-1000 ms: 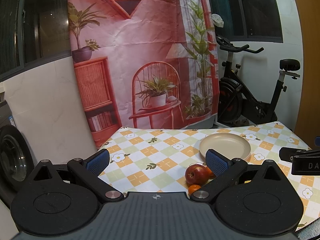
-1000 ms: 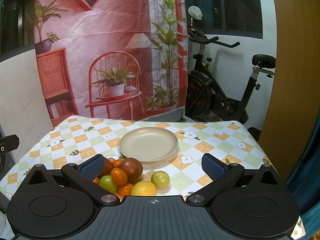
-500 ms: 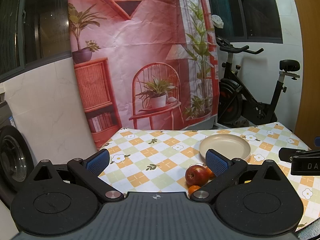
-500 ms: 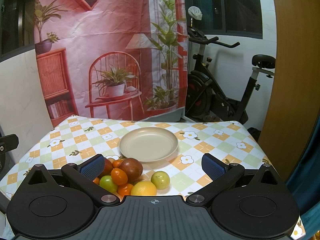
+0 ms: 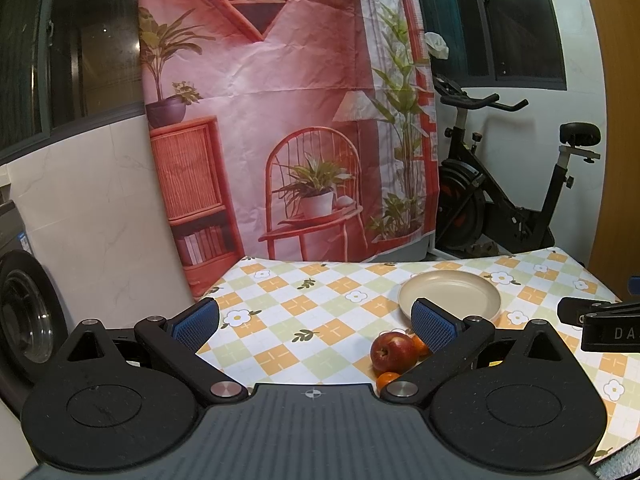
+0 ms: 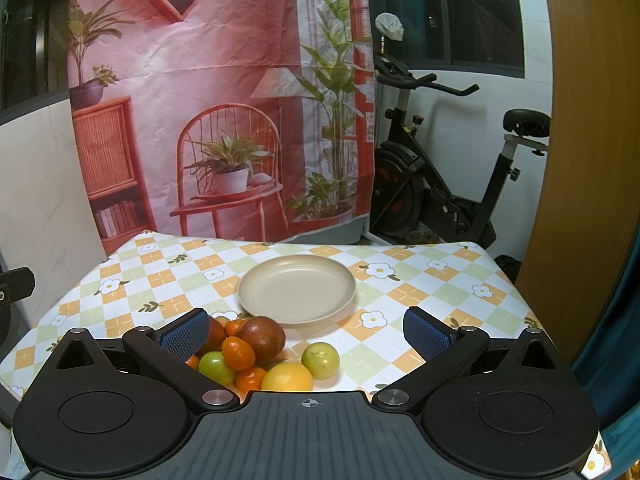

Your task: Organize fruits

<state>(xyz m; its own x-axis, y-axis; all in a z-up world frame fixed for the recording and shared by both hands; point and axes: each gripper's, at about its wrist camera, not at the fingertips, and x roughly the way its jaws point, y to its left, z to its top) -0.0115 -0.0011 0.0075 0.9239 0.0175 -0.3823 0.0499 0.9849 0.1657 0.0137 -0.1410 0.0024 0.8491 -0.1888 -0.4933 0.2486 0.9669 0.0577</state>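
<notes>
Both grippers (left point(image 5: 314, 322), right point(image 6: 306, 330)) gape over glossy round fruit point(image 6: 262, 354) near a smooth, perhaps ceramic, plate point(image 6: 296, 290).

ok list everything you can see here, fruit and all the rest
plate: 1, beige, empty, mid-table beyond the fruit
dark red fruit: 1, top of the pile
red apple: 1, left end of the pile
small oranges: at least 3, in the pile; some partly hidden
green fruit: 1, front of the pile
yellow-green fruit: 1, right of the pile
yellow citrus: 1, nearest edge
tablecloth: 1, orange, green and white checks with flowers
backdrop: 1, pink printed room scene
exercise bike: 1, black, behind the table
left gripper: jaws open, empty
right gripper: jaws open, empty
</notes>
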